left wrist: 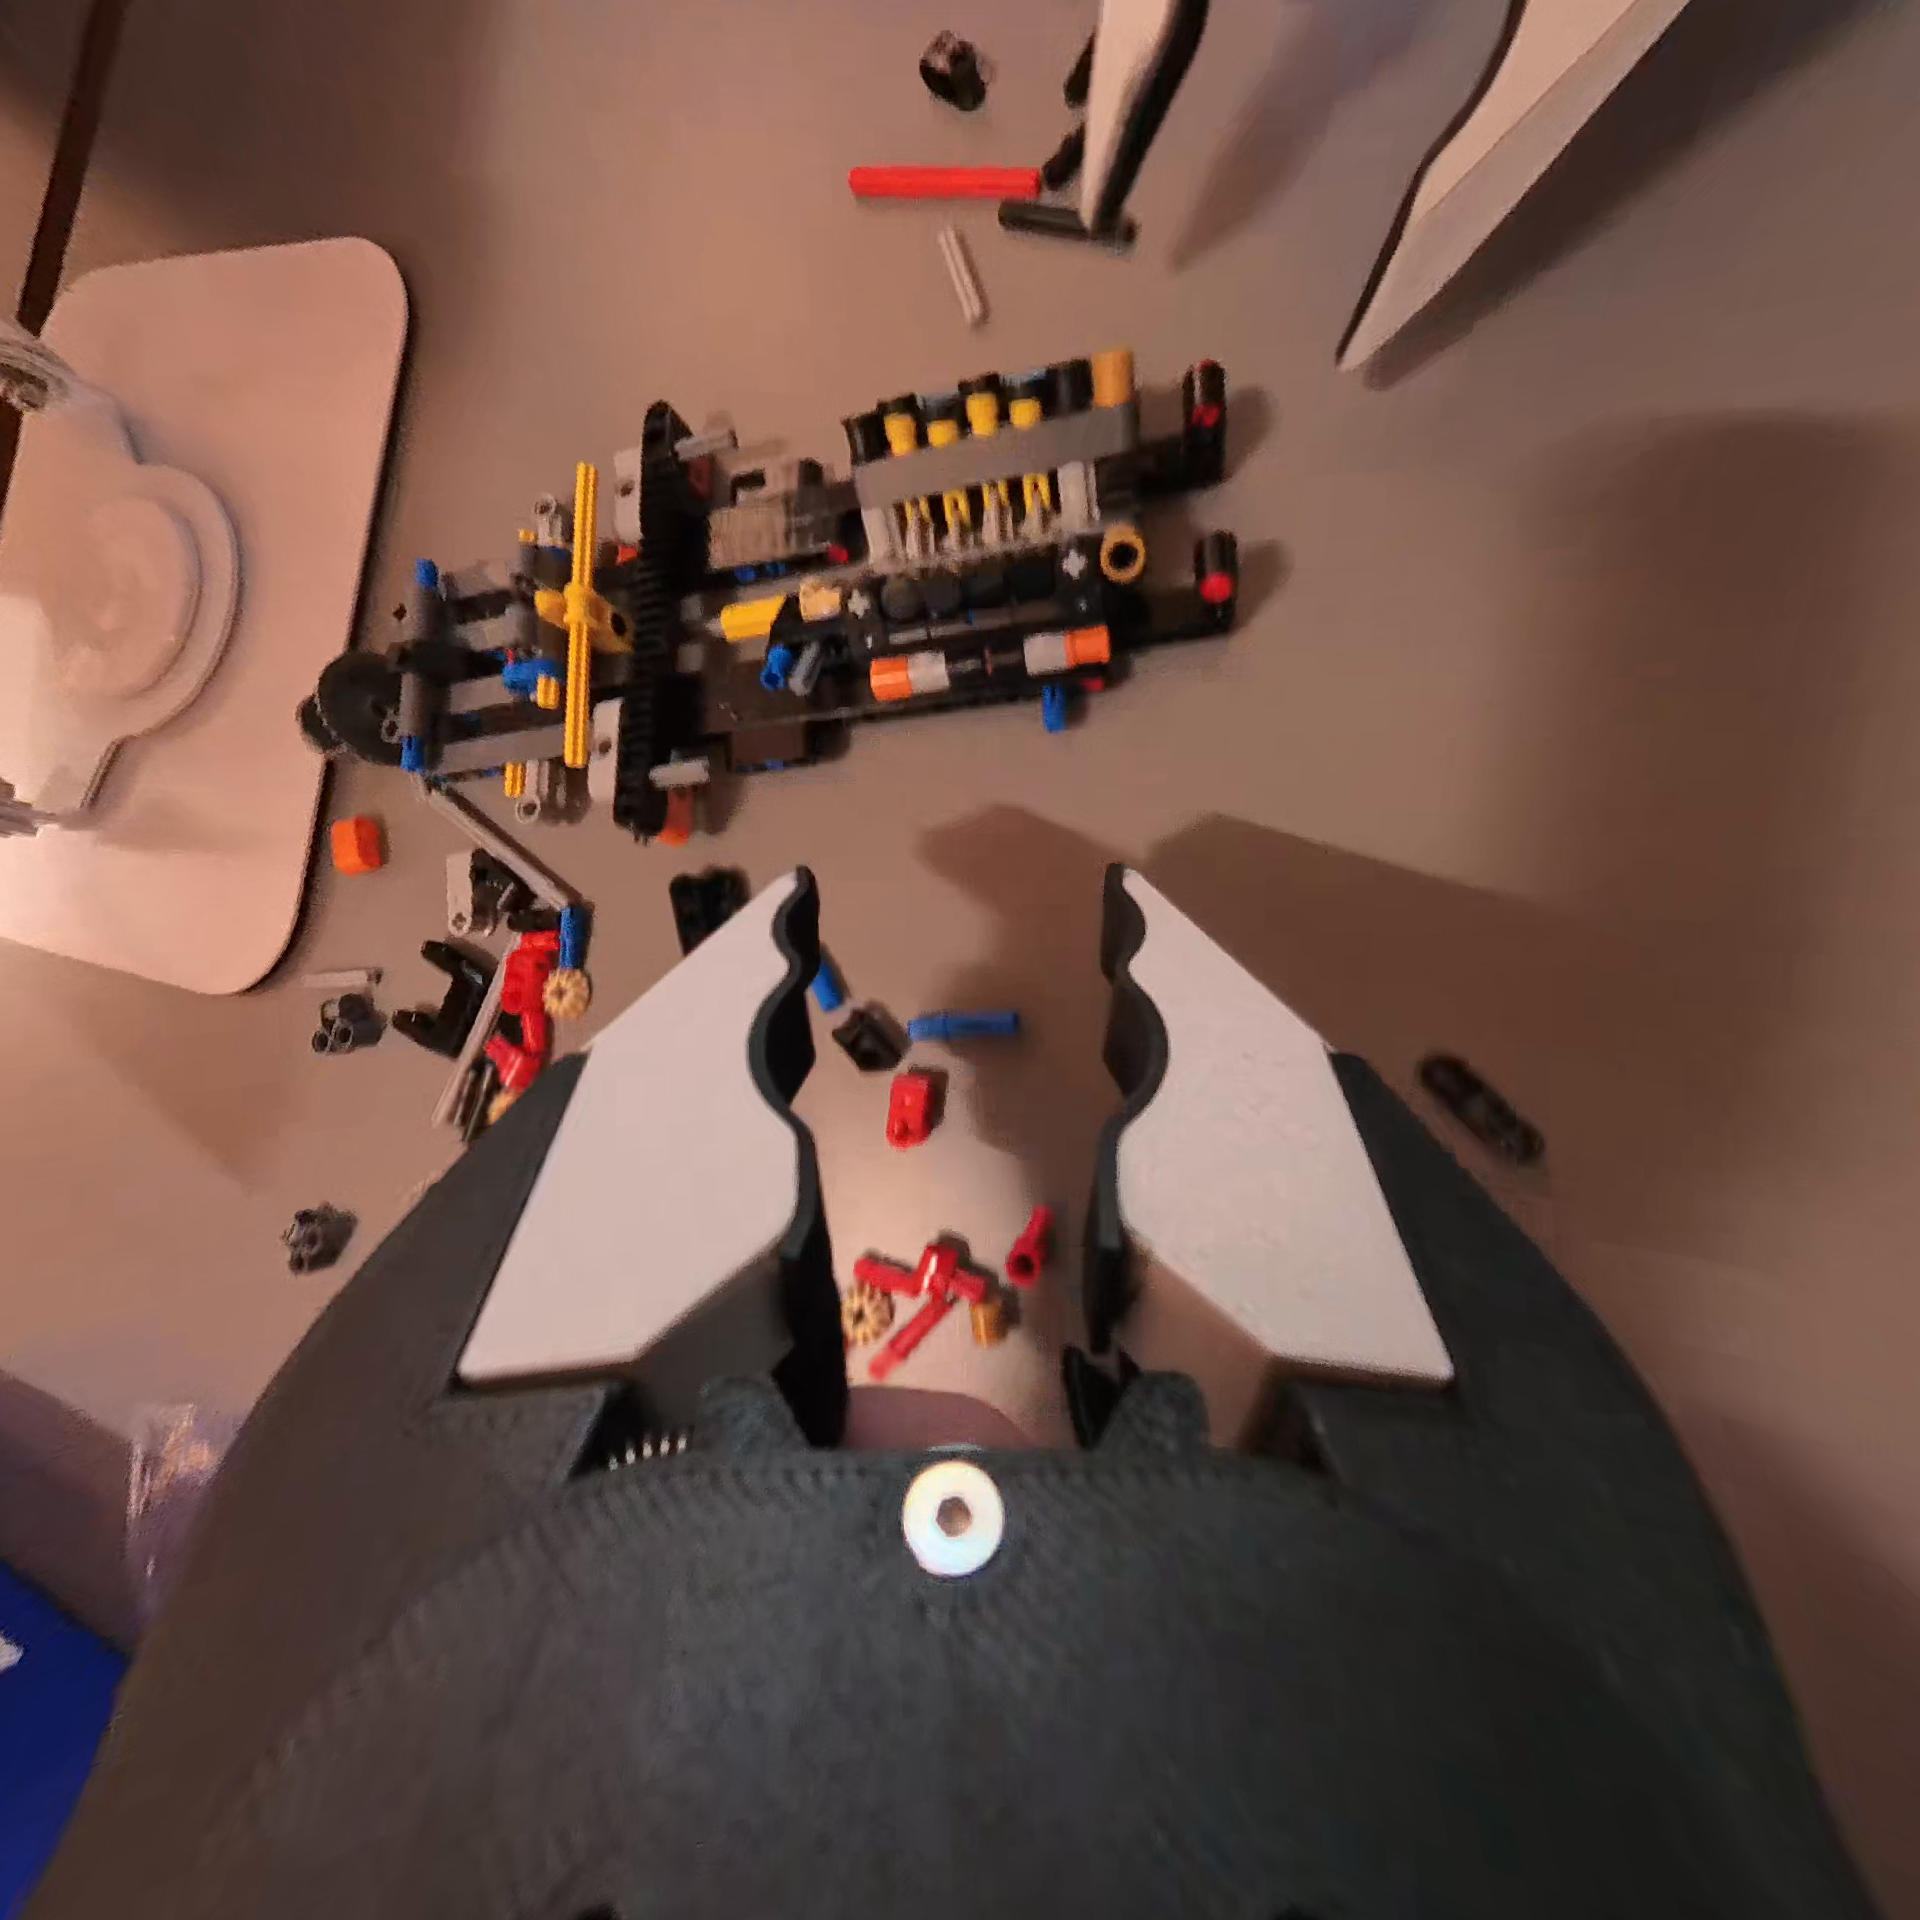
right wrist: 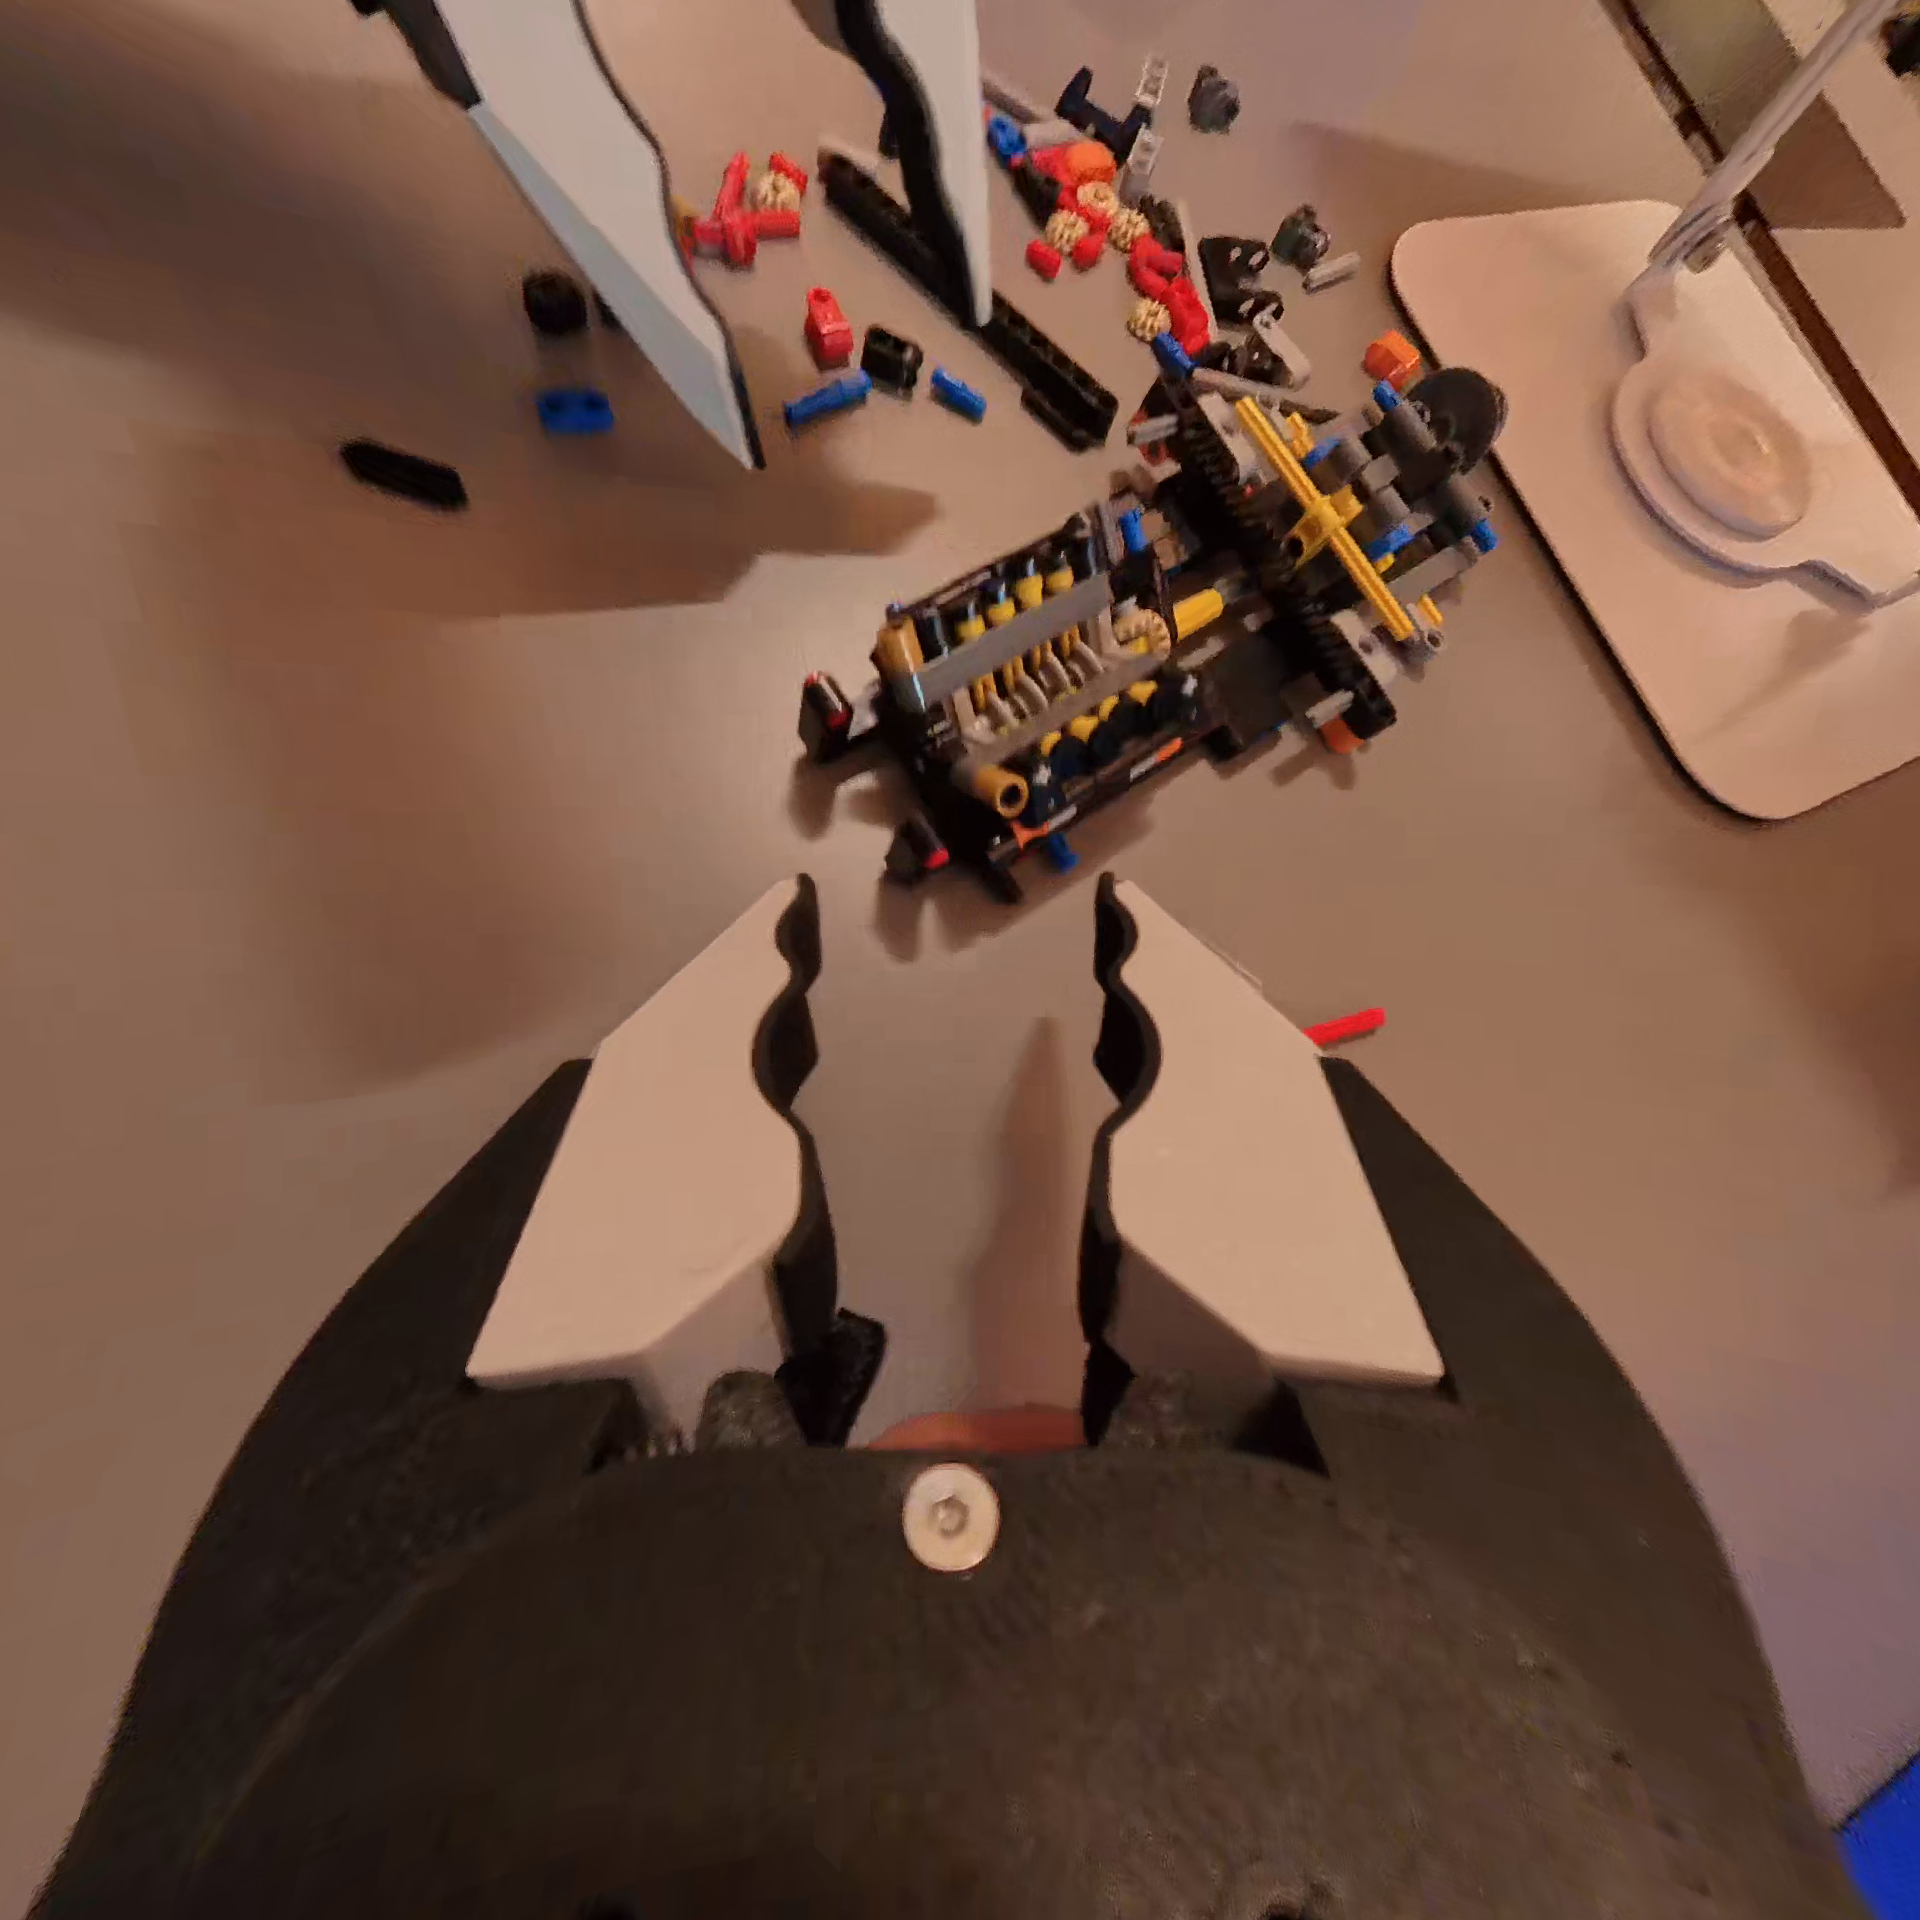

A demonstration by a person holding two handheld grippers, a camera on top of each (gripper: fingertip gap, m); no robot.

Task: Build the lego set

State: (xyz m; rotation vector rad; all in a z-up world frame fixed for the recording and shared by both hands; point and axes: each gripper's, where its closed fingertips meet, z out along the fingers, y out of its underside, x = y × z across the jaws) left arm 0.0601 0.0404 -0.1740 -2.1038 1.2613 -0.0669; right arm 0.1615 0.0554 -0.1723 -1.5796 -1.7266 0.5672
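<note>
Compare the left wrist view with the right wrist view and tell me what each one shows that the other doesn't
Only the left wrist view shows the whole long red axle and the pale grey axle near the right gripper's fingers.

Only the right wrist view shows the flat blue piece and the long black beam that the left gripper's fingers straddle.

Both show the partly built lego model, the pale board, the small red brick, and both grippers open and empty.

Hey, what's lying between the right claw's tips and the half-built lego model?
Nothing: in the right wrist view, bare table runs from the open right claw to the lego model. The nearest loose piece, a red axle, lies off to the side.
</note>
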